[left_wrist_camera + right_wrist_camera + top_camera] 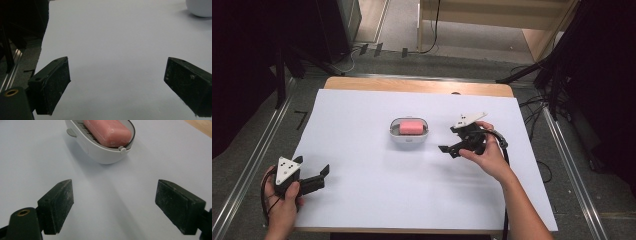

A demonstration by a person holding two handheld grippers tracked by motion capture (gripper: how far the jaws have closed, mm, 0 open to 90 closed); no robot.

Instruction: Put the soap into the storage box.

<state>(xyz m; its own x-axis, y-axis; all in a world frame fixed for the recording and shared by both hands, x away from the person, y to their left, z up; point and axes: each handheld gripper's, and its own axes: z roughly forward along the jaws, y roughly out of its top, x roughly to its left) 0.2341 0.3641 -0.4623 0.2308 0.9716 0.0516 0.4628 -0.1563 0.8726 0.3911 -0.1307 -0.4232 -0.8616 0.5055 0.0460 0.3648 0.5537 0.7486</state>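
Note:
A white soap dish (409, 138) sits mid-table with a pink bar of soap (410, 127) lying in it. In the right gripper view the dish (100, 152) and the soap (107, 131) lie just ahead of the jaws. My right gripper (448, 140) hovers a short way to the right of the dish, pointing at it, open with nothing between its pads (58, 205). My left gripper (323, 175) rests near the table's front left corner, open and empty, its pads (53, 86) wide apart over bare white surface. The dish's edge (200, 7) peeks in at the top right of the left gripper view.
A white sheet (377, 190) covers the wooden table (417, 86). Metal rails (252, 165) run along both sides on the floor, with dark stands and cables (537, 102) at the right.

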